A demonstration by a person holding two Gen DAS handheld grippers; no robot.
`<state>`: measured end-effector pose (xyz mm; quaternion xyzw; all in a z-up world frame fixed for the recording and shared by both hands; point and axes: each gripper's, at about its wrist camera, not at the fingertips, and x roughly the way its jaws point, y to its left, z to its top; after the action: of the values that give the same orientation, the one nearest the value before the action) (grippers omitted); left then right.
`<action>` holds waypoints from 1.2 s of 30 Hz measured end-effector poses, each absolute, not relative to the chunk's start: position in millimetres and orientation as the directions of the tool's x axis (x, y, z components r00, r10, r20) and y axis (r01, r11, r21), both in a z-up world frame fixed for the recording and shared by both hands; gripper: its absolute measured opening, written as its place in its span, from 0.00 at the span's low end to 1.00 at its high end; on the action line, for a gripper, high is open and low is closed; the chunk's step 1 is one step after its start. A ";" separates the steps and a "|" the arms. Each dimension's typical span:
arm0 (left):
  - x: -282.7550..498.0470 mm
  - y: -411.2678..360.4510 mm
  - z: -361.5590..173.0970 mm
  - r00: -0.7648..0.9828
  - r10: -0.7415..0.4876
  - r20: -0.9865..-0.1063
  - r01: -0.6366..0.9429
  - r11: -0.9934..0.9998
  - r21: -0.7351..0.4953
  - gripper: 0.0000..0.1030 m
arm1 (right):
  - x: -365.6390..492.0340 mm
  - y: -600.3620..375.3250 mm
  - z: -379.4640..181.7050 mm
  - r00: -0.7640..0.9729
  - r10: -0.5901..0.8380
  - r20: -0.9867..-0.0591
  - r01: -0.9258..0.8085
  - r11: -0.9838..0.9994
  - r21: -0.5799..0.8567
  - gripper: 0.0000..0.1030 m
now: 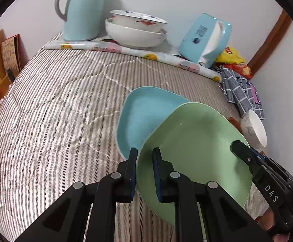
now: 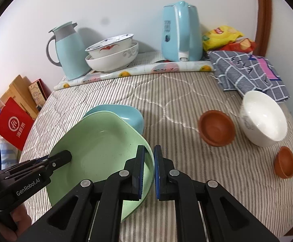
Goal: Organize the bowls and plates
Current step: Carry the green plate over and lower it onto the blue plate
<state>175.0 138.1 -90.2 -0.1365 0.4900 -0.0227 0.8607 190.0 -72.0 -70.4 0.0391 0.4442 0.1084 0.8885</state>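
With the left gripper [image 1: 145,157] and right gripper [image 2: 149,157] both clamped on opposite rims of the green plate [image 2: 98,147], held tilted at lower centre over the blue plate [image 2: 126,115], the stacking step presumably requires level lowering before release.

The green plate [image 1: 197,153] is seen close up from its left rim, facing steeply down toward the stacked bowls [image 1: 136,30]. From its right rim, the same plate [image 2: 98,151] and bowls [image 2: 112,54] are shown.
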 end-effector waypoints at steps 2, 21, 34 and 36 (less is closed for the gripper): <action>178.3 142.3 -92.8 0.515 -0.164 -0.842 -0.108 0.961 -0.253 0.14 | 196.1 -67.1 -73.7 0.572 0.236 -0.785 -0.170 0.971 0.168 0.09; 210.5 159.5 -113.5 0.494 -0.083 -0.866 -0.197 0.959 -0.205 0.14 | 249.2 -38.6 -102.9 0.507 0.277 -0.816 -0.253 0.953 0.166 0.11; 216.1 155.6 -115.6 0.498 -0.056 -0.865 -0.191 0.966 -0.173 0.14 | 274.5 -36.3 -112.6 0.490 0.311 -0.814 -0.275 0.942 0.194 0.14; 216.0 156.1 -114.2 0.501 -0.072 -0.862 -0.183 0.965 -0.187 0.15 | 277.1 -35.0 -113.2 0.491 0.319 -0.810 -0.281 0.939 0.200 0.15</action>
<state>216.0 156.1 -114.2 -0.1281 0.4982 0.0322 0.8569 277.1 -35.0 -113.2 0.0203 0.4734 0.1738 0.8633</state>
